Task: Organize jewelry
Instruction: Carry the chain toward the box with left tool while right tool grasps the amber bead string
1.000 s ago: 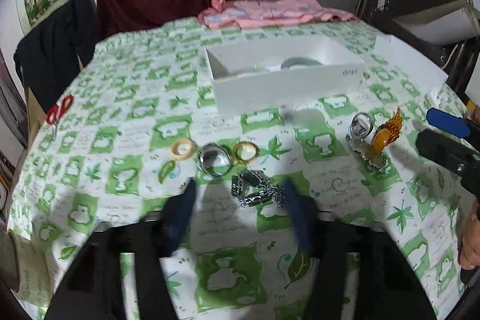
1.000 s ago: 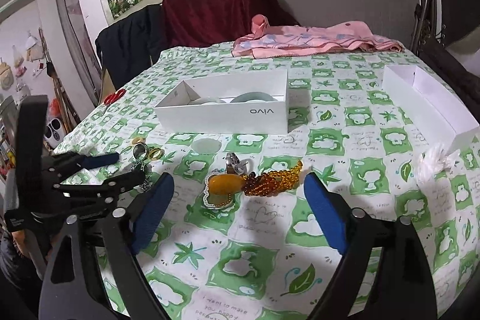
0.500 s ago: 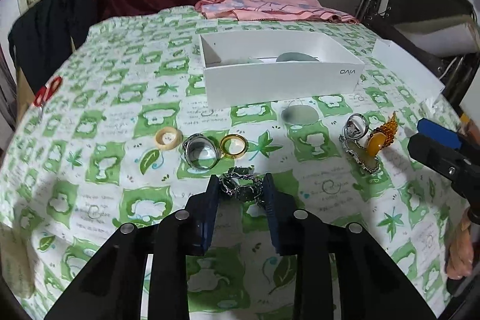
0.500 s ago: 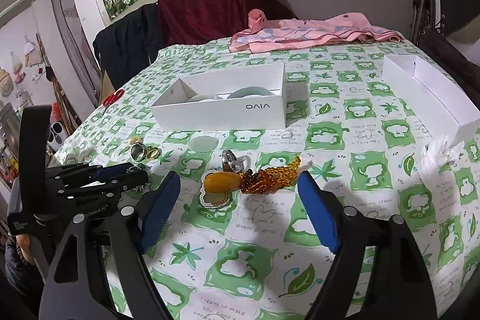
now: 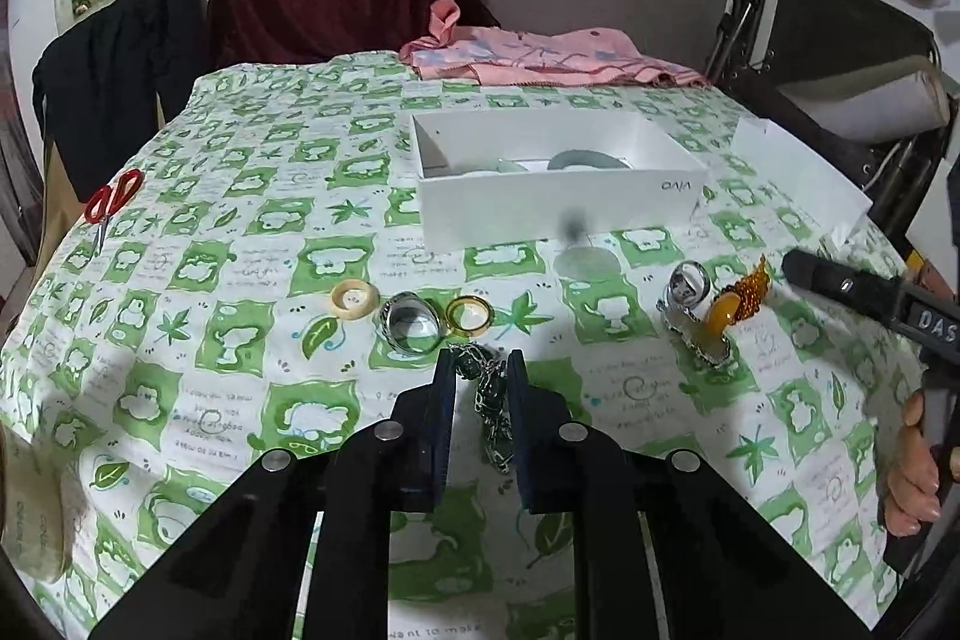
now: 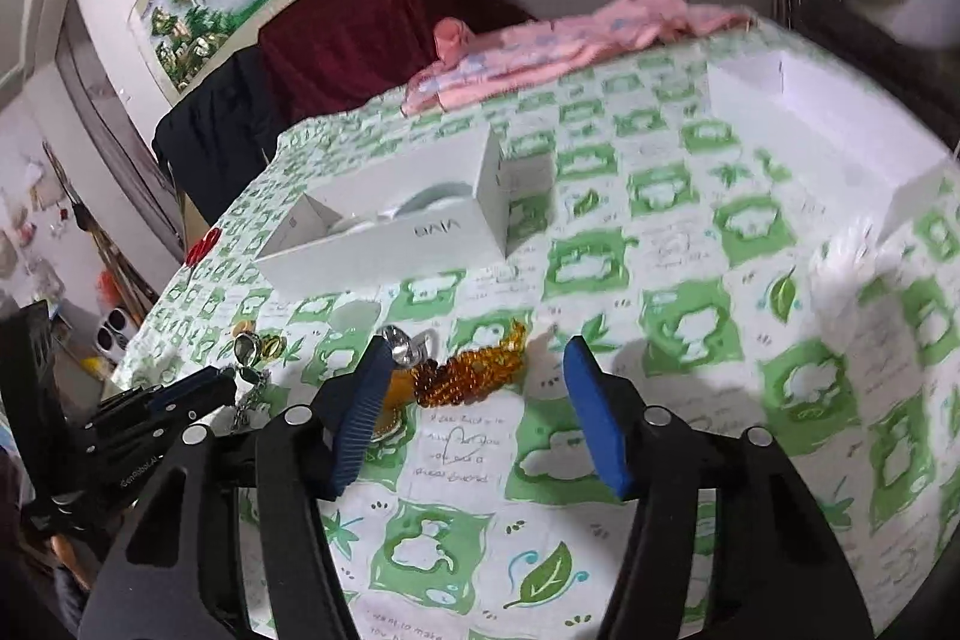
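Tablecloth (image 5: 198, 280); chain (image 5: 489, 400) inside left hand-held gripper (image 5: 482, 370)

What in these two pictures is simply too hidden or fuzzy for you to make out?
- Left wrist view: the dark chain is mostly covered by the left gripper shut on it.
- Left wrist view: the white box's front wall hides most of the pale things inside.
- Right wrist view: motion blur smears the amber bead string; the closing right gripper's left finger covers the pendant beside it.
- Left wrist view: the right edge cuts off the hand.
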{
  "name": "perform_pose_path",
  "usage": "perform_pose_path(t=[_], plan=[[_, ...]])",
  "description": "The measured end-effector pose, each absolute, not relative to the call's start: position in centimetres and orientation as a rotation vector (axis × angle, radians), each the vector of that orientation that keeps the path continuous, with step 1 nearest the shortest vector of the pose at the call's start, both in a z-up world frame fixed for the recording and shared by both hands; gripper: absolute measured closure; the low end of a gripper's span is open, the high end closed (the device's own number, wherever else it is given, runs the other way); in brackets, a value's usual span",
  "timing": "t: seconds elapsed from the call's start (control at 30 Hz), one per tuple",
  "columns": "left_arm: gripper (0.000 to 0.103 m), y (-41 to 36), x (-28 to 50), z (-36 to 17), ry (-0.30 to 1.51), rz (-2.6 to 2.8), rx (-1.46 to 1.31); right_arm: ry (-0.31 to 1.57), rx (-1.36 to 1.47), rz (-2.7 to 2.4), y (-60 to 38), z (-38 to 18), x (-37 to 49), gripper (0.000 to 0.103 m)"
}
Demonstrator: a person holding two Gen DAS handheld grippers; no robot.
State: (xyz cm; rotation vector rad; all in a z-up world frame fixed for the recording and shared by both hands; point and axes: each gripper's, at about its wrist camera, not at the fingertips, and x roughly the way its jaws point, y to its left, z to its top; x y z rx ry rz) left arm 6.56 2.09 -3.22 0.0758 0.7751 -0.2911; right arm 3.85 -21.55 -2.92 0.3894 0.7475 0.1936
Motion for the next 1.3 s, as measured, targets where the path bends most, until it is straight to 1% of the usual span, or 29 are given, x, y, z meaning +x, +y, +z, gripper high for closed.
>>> perform_pose_path(t=[0.2,0.23,0.3,0.33,0.4,0.53,0.8,0.97,1.3], plan=[[0.086,1.9,6.4,-3.0,0.763,-0.294,0.084,0.817,0.405,0.21,-20.9,-3.7,5.5,0.046],[0.086,1.8,6.4,-3.0,0.763,-0.294,0.085,0.847,0.437,0.225,-20.9,-4.2,6.2,0.05],[0.086,1.8,6.3,-3.0,0.761,-0.296,0.085,0.868,0.482,0.238,-21.1,-4.6,7.0,0.065],[0.086,1.8,6.3,-3.0,0.762,-0.299,0.085,0.865,0.489,0.235,-21.2,-4.7,7.2,0.086],[0.086,1.9,6.3,-3.1,0.763,-0.302,0.084,0.872,0.534,0.268,-21.6,-5.0,7.4,0.088],[0.086,2.0,6.3,-3.0,0.76,-0.311,0.074,0.812,0.558,0.279,-22.2,-4.2,6.7,0.088],[0.086,2.6,5.9,-2.5,0.732,-0.332,0.04,0.621,0.464,0.283,-21.4,-1.0,3.9,0.088],[0.086,2.7,6.2,-1.9,0.733,-0.332,0.022,0.569,0.465,0.278,-22.0,0.4,3.1,0.089],[0.086,1.3,10.5,5.5,0.631,-0.337,0.003,0.487,0.45,0.28,-22.5,6.2,5.2,0.089]])
